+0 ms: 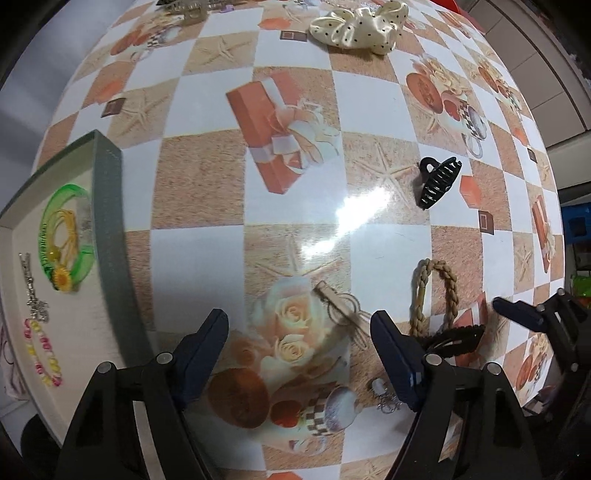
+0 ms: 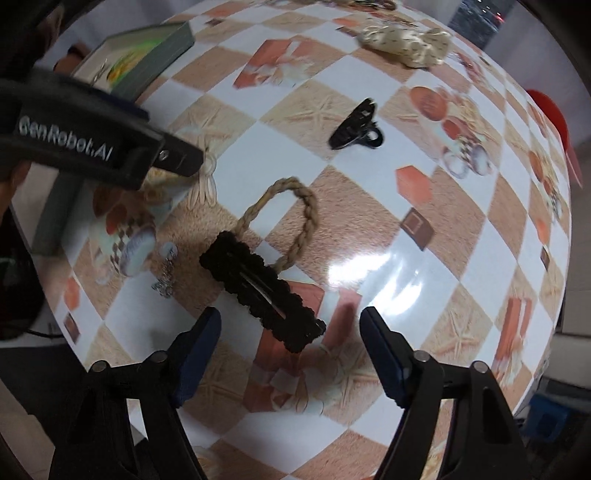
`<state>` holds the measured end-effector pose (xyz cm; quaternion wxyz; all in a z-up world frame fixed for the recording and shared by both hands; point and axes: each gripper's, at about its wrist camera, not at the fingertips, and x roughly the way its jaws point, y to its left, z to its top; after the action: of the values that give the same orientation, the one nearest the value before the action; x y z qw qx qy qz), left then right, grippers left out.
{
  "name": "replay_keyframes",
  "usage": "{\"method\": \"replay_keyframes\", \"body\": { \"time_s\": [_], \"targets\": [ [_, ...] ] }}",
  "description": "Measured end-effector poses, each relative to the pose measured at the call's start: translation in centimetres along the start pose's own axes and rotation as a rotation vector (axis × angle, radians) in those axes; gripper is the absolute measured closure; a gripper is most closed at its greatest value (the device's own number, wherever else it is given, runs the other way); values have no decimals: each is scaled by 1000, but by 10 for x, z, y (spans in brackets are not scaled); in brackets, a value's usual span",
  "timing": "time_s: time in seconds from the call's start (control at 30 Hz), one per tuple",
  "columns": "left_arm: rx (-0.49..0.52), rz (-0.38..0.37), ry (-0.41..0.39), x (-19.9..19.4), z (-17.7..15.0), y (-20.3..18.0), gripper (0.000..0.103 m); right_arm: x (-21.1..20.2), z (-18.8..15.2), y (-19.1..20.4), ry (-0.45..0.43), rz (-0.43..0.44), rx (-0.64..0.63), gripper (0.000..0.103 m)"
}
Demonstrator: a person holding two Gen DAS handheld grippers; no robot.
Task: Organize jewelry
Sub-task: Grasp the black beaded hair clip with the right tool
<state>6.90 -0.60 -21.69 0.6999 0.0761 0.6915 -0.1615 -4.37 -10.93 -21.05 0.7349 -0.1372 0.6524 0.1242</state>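
My left gripper points down at the patterned tablecloth with its jaws open. A beige hair clip lies on the cloth just inside its right finger, untouched. My right gripper is also open over a black crocheted snap clip, which lies flat between the fingers without the pads pressing on it. A braided rope bracelet loops out from under that clip. A small silver charm lies to its left. The grey-rimmed tray on the left holds a green bangle, a beaded bracelet and a silver chain.
A black claw clip lies farther out on the table. A cream polka-dot scrunchie sits near the far edge, with more small items beyond it. The left gripper's body crosses the upper left of the right wrist view.
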Motion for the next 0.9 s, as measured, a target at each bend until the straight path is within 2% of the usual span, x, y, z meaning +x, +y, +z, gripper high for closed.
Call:
{"method": "replay_keyframes", "body": {
  "time_s": [0.03, 0.07, 0.1, 0.27, 0.33, 0.37, 0.47, 0.5, 0.53, 0.57, 0.6, 0.63, 0.67, 0.77, 0.9],
  "targets": [
    [1, -2, 2, 2, 1, -2, 22, 2, 0, 1, 1, 0, -2, 27],
    [3, -4, 5, 5, 1, -4, 30, 4, 1, 2, 0, 0, -3, 28],
    [4, -3, 14, 8, 1, -6, 32, 4, 1, 2, -12, -2, -4, 29],
    [18, 9, 2, 11, 2, -18, 32, 4, 1, 6, -33, -2, -2, 31],
    [34, 7, 3, 12, 2, -25, 34, 2, 2, 10, -39, -2, -9, 36],
    [41, 11, 0, 11, 4, -29, 40, 3, 3, 15, -41, -1, -11, 41],
    [53, 9, -2, 12, 5, -40, 46, 0, 7, 21, -44, -1, 9, 57],
    [55, 8, -6, 11, 5, -42, 51, 0, 11, 18, -41, 1, 17, 60],
    [62, 11, -7, 11, 5, -44, 61, -1, 12, 17, -39, 5, 25, 60],
    [64, 7, -7, 10, 5, -43, 67, -4, 13, 15, -41, 8, 33, 65],
    [60, -6, -5, 10, 6, -43, 72, -4, 12, 13, -37, 14, 40, 66],
    [56, -11, -4, 10, 6, -42, 87, -5, 12, 12, -37, 20, 49, 66],
    [52, -22, 0, 9, 8, -42, 90, -6, 12, 11, -40, 24, 60, 66],
    [50, -30, -9, 5, 6, -42, 95, -14, 9, 2, -48, 51, 120, 66],
    [56, -53, -29, -6, 1, -39, 94, -27, 6, -13, -55, 105, 236, 66]
  ]
}}
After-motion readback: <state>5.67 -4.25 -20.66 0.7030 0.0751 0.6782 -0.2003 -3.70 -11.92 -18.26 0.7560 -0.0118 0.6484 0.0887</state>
